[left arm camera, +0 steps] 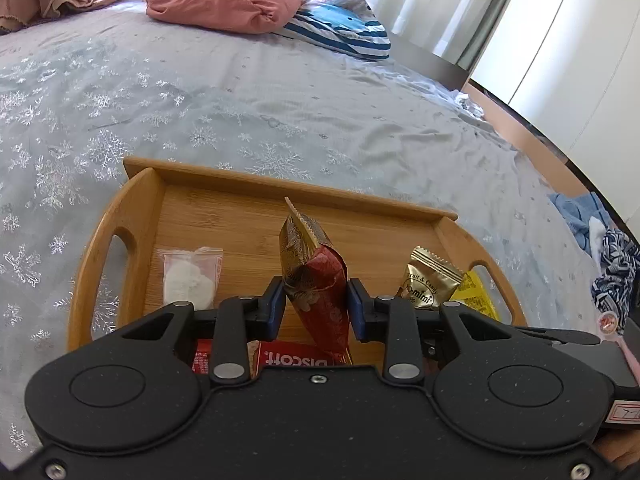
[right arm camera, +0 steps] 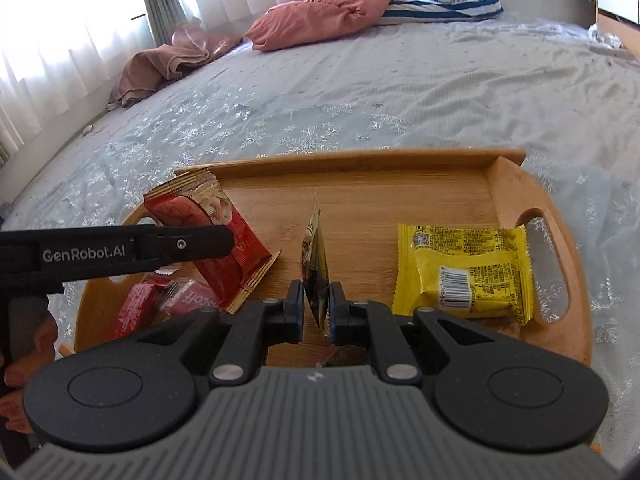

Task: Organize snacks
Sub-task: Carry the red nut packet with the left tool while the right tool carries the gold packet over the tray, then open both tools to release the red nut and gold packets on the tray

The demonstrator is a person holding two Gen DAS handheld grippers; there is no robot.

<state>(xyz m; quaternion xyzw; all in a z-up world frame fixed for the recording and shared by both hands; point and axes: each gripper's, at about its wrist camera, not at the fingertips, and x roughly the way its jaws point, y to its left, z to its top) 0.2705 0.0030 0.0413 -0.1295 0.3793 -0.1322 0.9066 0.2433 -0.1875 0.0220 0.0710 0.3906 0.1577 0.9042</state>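
Note:
A wooden tray lies on the bed. My left gripper is shut on a red-and-gold snack packet, held upright over the tray; the right wrist view shows that packet from the side. My right gripper is shut on a thin gold candy packet, seen edge-on, above the tray's middle. In the tray lie a white packet at the left, red Biscoff packets near the front, and a yellow packet at the right.
The tray sits on a grey snowflake-patterned bedspread. A pink pillow, a blue striped cushion and brown cloth lie at the far side by the curtains. The bed's edge and a heap of clothes are at the right.

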